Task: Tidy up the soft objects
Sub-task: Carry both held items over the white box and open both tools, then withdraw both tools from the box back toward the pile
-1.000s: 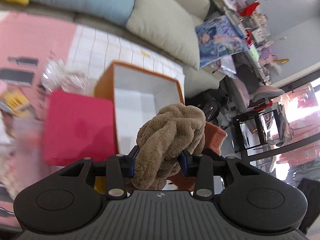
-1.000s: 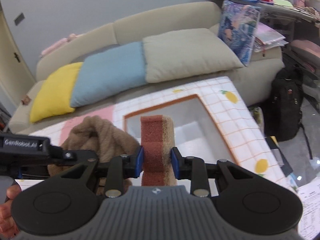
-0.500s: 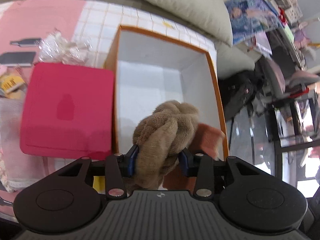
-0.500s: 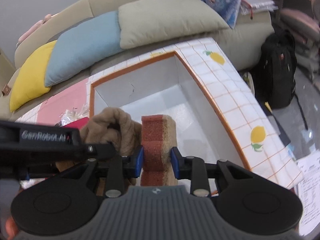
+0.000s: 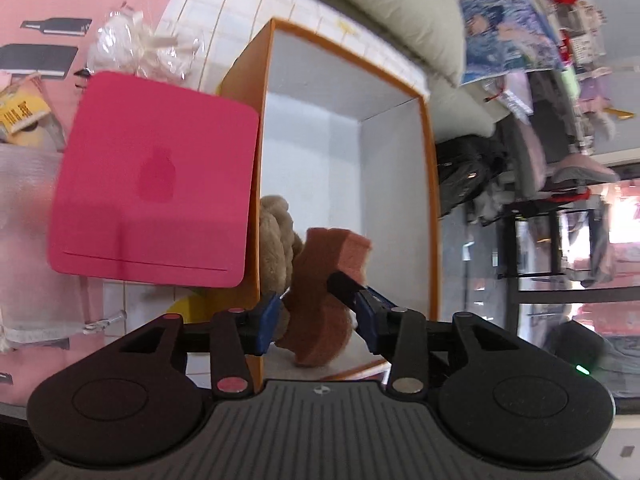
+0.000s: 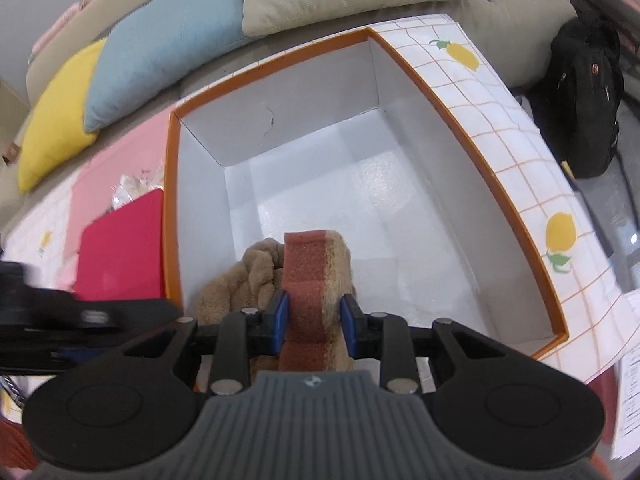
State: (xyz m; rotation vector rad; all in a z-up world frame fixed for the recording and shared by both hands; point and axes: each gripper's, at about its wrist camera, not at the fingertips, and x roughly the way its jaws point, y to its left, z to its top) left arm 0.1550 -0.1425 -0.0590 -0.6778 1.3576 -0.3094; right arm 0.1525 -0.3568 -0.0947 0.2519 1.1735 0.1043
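An orange-rimmed box (image 5: 428,152) (image 6: 516,208) with a white inside stands on the table. A brown plush toy (image 5: 276,236) (image 6: 244,280) lies inside it by the near left wall. My left gripper (image 5: 318,320) is open, with nothing in its grip, above the box's near end. My right gripper (image 6: 312,320) is shut on a red-brown and tan sponge (image 6: 312,280) and holds it inside the box next to the plush toy. The sponge (image 5: 320,300) also shows in the left wrist view, between the left fingers but held by the right gripper's finger.
A pink lid (image 5: 152,180) (image 6: 120,248) lies left of the box, with a clear plastic bag (image 5: 136,48) behind it. Sofa cushions (image 6: 168,40) are beyond the table. A black backpack (image 6: 584,92) sits on the floor to the right.
My left gripper has opened and let the plush toy drop into the box. My right gripper has lowered the sponge into the box beside it.
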